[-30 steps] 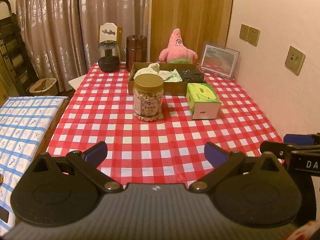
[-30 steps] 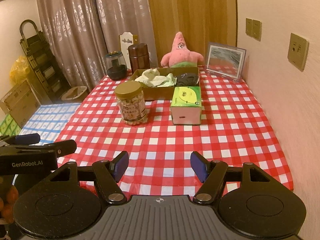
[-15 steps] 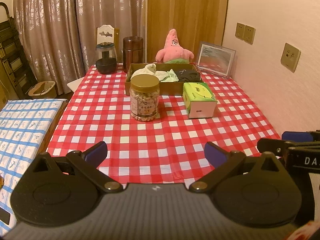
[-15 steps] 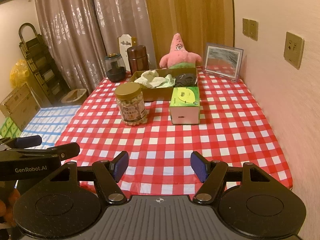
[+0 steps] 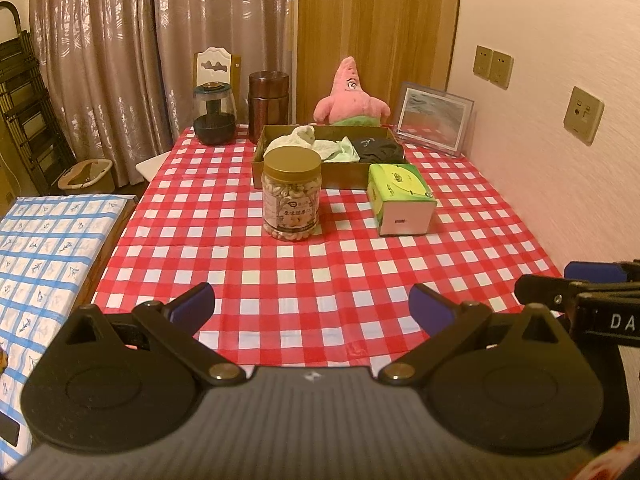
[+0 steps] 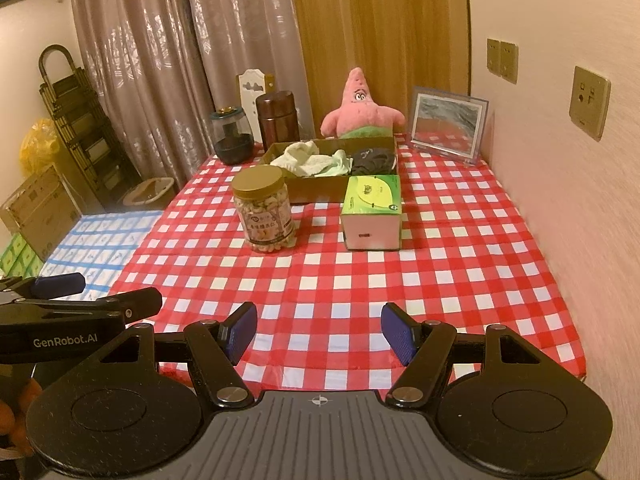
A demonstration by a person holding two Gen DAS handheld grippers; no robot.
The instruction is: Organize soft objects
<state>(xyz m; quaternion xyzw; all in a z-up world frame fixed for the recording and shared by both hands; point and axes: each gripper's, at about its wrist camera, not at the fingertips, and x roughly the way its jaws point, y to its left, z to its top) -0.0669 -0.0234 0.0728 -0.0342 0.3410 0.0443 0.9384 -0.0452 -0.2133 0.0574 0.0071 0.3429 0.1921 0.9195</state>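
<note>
Gripper hovering wide and empty, risking toppling nut jar when reaching for boxed cloths.

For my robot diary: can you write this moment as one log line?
left gripper: open, empty | right gripper: open, empty | cloths: in box | plush: behind box

Left wrist view: looked from the near table edge toward the far curtains.
Right wrist view: same direction, further right.
Shared: whole tabletop.
</note>
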